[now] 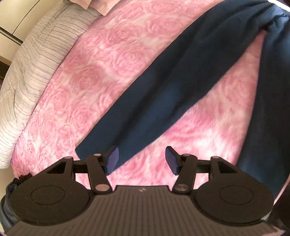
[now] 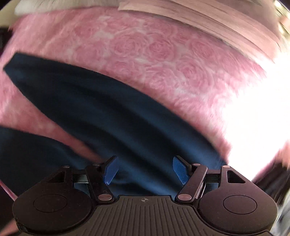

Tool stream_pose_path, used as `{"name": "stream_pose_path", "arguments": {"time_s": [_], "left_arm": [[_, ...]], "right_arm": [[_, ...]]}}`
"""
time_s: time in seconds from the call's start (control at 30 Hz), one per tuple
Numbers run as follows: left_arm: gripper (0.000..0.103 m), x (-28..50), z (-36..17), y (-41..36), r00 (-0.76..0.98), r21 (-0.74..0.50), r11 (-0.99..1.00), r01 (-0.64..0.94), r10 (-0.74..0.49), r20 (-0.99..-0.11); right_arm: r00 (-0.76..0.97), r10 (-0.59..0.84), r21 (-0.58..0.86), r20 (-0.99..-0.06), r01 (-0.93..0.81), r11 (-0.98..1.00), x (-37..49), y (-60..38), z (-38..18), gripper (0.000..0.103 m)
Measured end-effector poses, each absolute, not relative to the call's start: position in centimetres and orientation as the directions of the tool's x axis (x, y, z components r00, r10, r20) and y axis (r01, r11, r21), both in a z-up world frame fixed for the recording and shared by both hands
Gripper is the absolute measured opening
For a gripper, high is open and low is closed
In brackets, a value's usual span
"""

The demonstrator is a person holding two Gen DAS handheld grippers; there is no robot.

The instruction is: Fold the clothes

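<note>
Dark navy trousers (image 1: 174, 78) lie spread on a pink rose-patterned bedspread (image 1: 94, 59), one leg running diagonally from upper right down to its hem by my left gripper (image 1: 142, 160). That gripper hovers open above the bedspread, its left pad just over the hem corner, with nothing pinched. In the blurred right wrist view the same trousers (image 2: 108, 116) stretch across the frame, and my right gripper (image 2: 145, 168) hangs open over the dark cloth, nothing between its blue pads (image 2: 179, 169).
A grey-striped white duvet (image 1: 32, 69) is bunched along the bed's left side, with pale pillows (image 1: 90, 4) at the head. Striped bedding (image 2: 208, 21) lies beyond the bedspread (image 2: 154, 54) in the right wrist view. Strong glare (image 2: 253, 109) washes out that view's right side.
</note>
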State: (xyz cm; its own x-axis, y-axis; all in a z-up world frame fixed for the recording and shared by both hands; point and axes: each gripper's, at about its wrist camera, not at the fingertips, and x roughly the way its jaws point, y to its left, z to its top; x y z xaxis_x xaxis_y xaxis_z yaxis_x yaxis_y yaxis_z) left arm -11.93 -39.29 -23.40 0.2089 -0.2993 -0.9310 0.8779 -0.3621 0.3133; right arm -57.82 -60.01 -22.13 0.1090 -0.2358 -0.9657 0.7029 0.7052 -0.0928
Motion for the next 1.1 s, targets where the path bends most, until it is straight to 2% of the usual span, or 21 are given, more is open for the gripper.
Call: {"name": "stream_pose_path", "arguments": {"time_s": [0.23,0.53,0.6,0.8,1.1], "left_arm": [[0.053,-19.2,-23.9,-36.6,0.148,0.291,-0.419,0.860,-0.342,-0.928],[0.057,-28.2,-27.7,-22.5,0.053,0.297,-0.628,0.720,-0.377,-0.925],[0.057,-29.5,-28.9,-19.8,0.055,0.305,-0.666,0.680,-0.369,-0.928],[0.056,-31.1,-32.6,-15.7,0.177,0.412,-0.657,0.631,-0.396,-0.901],[0.055,-34.2,-34.5,-14.2,0.313,0.523,-0.605,0.601,-0.424,-0.850]], "right_arm": [[0.132,-0.267,-0.093,-0.955,0.720,0.688,-62.8,-60.8,-22.8,0.069],[-0.058,-0.383,-0.330,-0.922,0.634,0.699,-66.9,-46.2,-24.9,0.069],[-0.064,-0.394,-0.341,-0.917,0.638,0.691,-67.1,-43.6,-25.3,0.069],[-0.046,-0.391,-0.325,-0.919,0.650,0.687,-66.5,-38.5,-27.5,0.069],[0.081,-0.413,-0.316,-0.907,0.515,0.797,-67.5,-37.5,-30.2,0.069]]}}
